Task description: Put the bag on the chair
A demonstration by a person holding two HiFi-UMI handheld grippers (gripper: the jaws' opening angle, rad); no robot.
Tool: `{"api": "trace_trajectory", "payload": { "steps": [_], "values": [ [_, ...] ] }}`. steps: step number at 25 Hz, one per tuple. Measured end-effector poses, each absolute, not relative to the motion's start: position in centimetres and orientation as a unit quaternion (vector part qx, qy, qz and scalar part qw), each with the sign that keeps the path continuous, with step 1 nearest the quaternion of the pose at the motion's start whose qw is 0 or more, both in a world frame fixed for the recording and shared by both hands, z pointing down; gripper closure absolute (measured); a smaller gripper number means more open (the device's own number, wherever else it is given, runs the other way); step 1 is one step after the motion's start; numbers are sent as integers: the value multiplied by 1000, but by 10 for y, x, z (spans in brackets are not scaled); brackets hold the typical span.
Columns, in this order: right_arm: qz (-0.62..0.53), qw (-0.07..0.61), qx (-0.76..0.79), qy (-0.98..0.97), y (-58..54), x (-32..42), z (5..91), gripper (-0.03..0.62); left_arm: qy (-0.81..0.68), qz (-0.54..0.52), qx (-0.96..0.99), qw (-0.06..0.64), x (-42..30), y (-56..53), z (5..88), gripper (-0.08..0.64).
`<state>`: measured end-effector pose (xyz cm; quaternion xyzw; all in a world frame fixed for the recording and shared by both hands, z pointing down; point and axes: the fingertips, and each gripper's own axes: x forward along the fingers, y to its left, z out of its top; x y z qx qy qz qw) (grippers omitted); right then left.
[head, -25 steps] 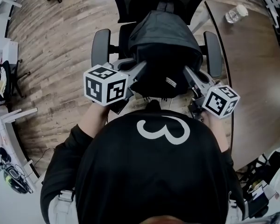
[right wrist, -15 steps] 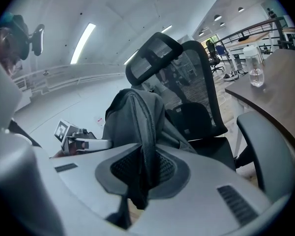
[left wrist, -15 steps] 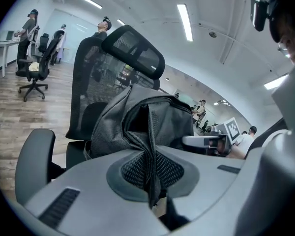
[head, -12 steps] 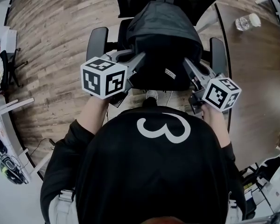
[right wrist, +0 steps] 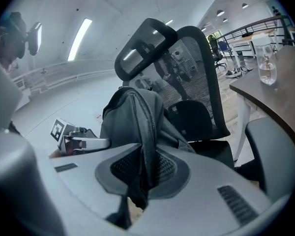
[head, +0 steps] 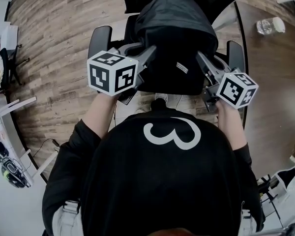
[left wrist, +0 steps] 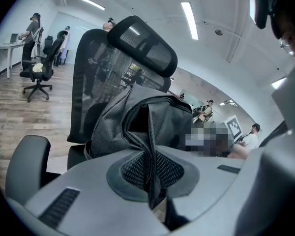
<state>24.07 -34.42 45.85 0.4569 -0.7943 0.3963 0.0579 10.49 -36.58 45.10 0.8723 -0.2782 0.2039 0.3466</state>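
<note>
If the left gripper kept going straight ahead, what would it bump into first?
The black bag: the left gripper is clamped on its fabric, and the bag's bulk fills the way ahead. Behind it probably comes the chair's mesh backrest.

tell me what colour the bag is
Black, or a very dark grey. The bag shows best in the head view.

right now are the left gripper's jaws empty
No, the left gripper has its jaws pinched shut on a fold of the black bag.

Wood floor (head: 54,28), black office chair (head: 99,36) on it, brown table (head: 270,73) bearing plastic bottle (head: 270,26)
</note>
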Motion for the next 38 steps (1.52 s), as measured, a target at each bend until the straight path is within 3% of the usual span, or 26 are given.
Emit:
{"api": "trace_trajectory", "payload": {
  "steps": [38],
  "values": [
    [410, 68, 485, -769, -411, 256, 549, 540, -303, 181, 864, 360, 120, -431, 541, 529]
  ]
}}
